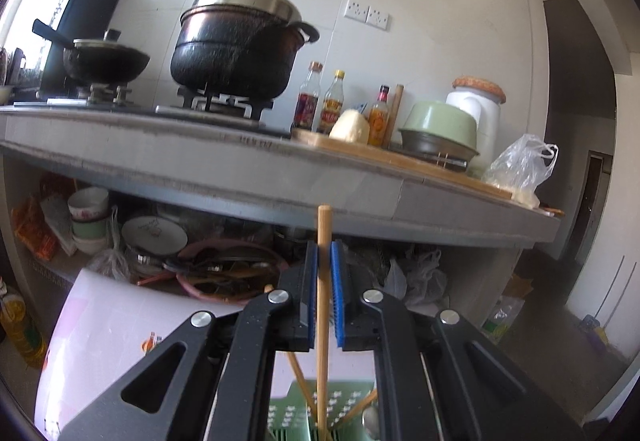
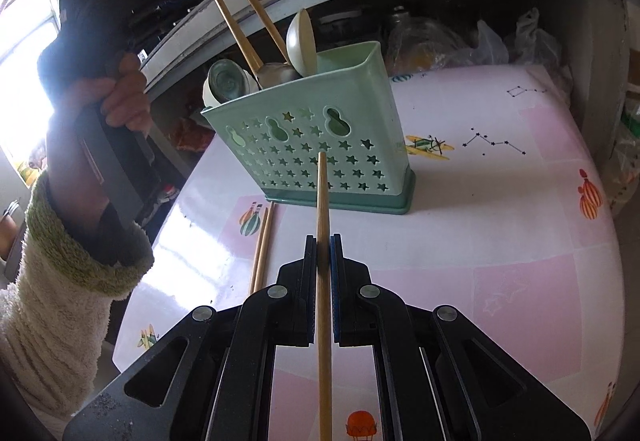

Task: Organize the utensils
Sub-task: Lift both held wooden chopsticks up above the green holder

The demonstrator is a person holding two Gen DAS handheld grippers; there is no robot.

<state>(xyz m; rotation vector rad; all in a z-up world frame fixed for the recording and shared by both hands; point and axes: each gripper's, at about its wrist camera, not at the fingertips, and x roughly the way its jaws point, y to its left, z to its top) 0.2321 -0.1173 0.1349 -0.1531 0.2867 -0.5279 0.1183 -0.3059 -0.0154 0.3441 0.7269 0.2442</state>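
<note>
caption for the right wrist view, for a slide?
Right gripper shut on a wooden chopstick, aimed at the green utensil holder on the pink table.

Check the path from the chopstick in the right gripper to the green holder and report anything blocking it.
Nothing visible blocks it. The wooden chopstick clamped in the right gripper points at the green star-perforated utensil holder, with only bare pink tabletop between. Two loose wooden chopsticks lie off to the side.
</note>
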